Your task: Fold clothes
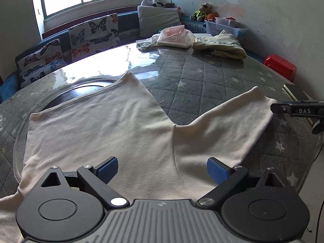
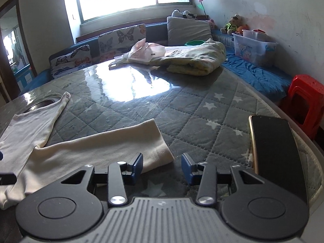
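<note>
Both grippers, left [image 1: 162, 169] and right [image 2: 162, 167], gaped wide and empty over the cream garment [image 1: 105, 125] spread on the table [image 1: 202, 85]; sleeve hem [image 2: 160, 151] near phone [image 2: 273, 141], likely snagged.

One white garment [image 1: 97, 133] lies spread on the near table; two folded piles sit far off, one pink-and-white [image 1: 174, 37], one yellow-green [image 1: 220, 45]. Two grippers show, the left [image 1: 162, 169] and the right [image 2: 162, 167]; one phone [image 2: 273, 147], one red stool [image 2: 305, 103], two butterfly cushions [image 1: 93, 34].
</note>
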`<state>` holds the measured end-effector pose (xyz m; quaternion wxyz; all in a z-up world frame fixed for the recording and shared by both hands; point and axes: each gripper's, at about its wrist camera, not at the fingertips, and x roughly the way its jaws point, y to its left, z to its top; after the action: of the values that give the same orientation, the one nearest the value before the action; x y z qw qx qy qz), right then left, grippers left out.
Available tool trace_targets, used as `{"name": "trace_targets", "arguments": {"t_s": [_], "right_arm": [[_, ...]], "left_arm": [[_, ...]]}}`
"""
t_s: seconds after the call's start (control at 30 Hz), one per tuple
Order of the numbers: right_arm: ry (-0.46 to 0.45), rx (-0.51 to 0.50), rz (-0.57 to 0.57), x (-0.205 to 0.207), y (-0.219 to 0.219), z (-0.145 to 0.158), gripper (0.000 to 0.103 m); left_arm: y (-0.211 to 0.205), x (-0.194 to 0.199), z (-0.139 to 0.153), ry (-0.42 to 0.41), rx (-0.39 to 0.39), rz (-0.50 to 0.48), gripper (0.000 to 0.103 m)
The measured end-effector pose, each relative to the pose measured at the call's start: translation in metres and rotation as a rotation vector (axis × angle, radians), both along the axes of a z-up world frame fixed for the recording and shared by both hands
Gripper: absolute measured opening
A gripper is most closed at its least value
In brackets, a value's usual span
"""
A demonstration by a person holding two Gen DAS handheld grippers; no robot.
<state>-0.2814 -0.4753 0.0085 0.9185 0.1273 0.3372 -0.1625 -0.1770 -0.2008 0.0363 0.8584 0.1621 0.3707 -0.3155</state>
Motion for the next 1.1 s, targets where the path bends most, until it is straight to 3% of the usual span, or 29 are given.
{"name": "trace_targets", "arguments": {"t_s": [0.2, 0.47, 0.53, 0.83, 1.1], "right_arm": [[-0.009, -0.011, 0.005, 0.0, 0.0, 0.002, 0.038], [-0.057, -0.05, 0.087, -0.003, 0.02, 0.012, 0.057], [-0.064, -0.05, 0.116, -0.001, 0.027, 0.01, 0.066], [-0.045, -0.072, 0.192, 0.011, 0.047, 0.0, 0.075], [-0.015, -0.092, 0.235, 0.015, 0.057, -0.01, 0.088]], "left_arm": [[0.002, 0.001, -0.001, 0.007, 0.003, 0.009, 0.096], [0.0, 0.003, -0.009, 0.038, 0.014, 0.039, 0.099], [0.002, 0.004, -0.01, 0.051, 0.015, 0.057, 0.1], [0.005, 0.007, -0.021, 0.117, 0.026, 0.106, 0.103], [0.003, 0.007, -0.021, 0.115, 0.037, 0.117, 0.103]]}}
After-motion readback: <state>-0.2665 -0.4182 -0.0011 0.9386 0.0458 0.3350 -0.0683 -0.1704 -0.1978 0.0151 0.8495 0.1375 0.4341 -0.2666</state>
